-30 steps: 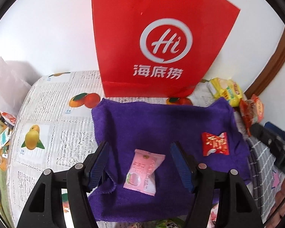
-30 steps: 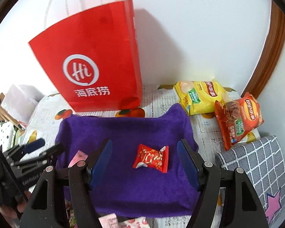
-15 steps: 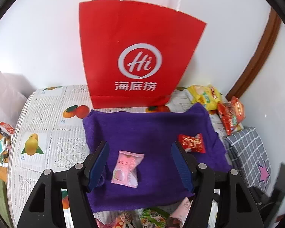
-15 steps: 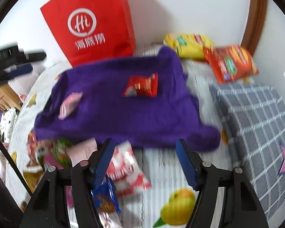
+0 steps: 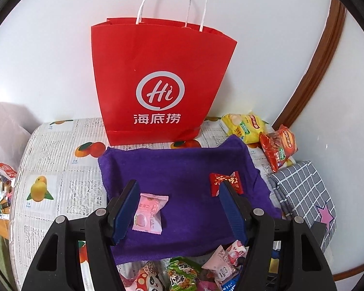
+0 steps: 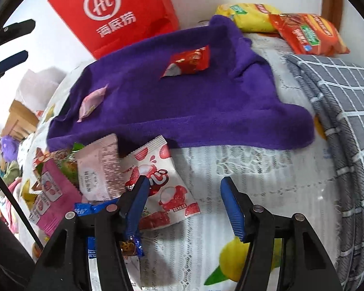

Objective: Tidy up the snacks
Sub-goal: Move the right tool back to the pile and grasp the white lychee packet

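A purple towel [image 5: 182, 169] [image 6: 182, 101] lies on the table before a red paper bag [image 5: 157, 84] [image 6: 123, 12]. On it lie a pink candy [image 5: 149, 214] [image 6: 91, 101] and a red candy [image 5: 227, 181] [image 6: 189, 60]. A pile of small snack packets [image 5: 194, 274] [image 6: 85, 177] lies at the towel's near edge. My left gripper [image 5: 179, 208] is open and empty above the towel's front. My right gripper [image 6: 184, 201] is open and empty, low over the table, its left finger over a white lychee packet [image 6: 160, 181].
A yellow chip bag [image 5: 245, 127] [image 6: 250, 17] and an orange chip bag [image 5: 279, 146] [image 6: 308, 34] lie at the back right by the wall. A folded grey checked cloth [image 5: 303, 194] [image 6: 339, 111] lies at the right. The fruit-print tablecloth [image 5: 55, 169] covers the table.
Both grippers pulled back from the towel. The right one dropped low toward the snack pile at the towel's near edge. Both stay open.
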{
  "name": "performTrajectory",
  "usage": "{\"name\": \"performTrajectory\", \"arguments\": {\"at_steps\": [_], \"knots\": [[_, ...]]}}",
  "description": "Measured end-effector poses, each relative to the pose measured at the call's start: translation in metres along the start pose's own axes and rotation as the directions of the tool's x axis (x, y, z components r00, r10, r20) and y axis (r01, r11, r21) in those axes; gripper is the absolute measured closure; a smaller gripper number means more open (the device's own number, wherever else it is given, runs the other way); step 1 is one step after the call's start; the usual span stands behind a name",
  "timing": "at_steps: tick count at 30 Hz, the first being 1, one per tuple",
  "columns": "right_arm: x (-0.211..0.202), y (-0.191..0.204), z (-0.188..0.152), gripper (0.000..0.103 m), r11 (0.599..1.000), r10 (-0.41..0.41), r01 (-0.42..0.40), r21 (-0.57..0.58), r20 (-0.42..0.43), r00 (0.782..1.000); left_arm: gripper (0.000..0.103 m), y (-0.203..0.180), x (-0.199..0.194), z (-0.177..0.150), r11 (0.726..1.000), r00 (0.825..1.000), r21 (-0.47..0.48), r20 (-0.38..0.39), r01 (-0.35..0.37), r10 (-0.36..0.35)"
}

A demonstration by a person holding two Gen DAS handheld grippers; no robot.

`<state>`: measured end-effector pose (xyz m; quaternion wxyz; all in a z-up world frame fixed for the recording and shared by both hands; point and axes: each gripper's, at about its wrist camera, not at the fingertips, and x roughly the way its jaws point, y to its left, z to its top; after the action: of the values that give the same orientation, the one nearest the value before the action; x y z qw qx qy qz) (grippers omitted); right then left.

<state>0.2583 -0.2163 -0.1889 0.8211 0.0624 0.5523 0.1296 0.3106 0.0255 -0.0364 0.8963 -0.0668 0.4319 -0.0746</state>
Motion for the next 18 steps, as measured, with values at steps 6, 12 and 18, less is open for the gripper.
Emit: {"name": "performTrajectory", "arguments": {"at_steps": [6,12,18], "knots": [[0.004,0.019,-0.003,0.023,0.995,0.023,-0.025,-0.098,-0.024,0.999,0.037,0.001,-0.005,0.0,1.0,1.0,-0.007,0.0,0.019,-0.019],[0.018,0.052,-0.011,0.021,0.951,-0.155,0.157,-0.268,0.029,0.987,0.037,-0.001,-0.013,-0.001,0.999,0.999,0.004,0.007,0.048,-0.048],[0.005,0.042,-0.017,0.044,0.96,-0.2,0.208,-0.186,0.059,0.978,0.037,-0.004,-0.015,-0.002,0.997,0.997,0.017,0.004,0.073,-0.073]]}}
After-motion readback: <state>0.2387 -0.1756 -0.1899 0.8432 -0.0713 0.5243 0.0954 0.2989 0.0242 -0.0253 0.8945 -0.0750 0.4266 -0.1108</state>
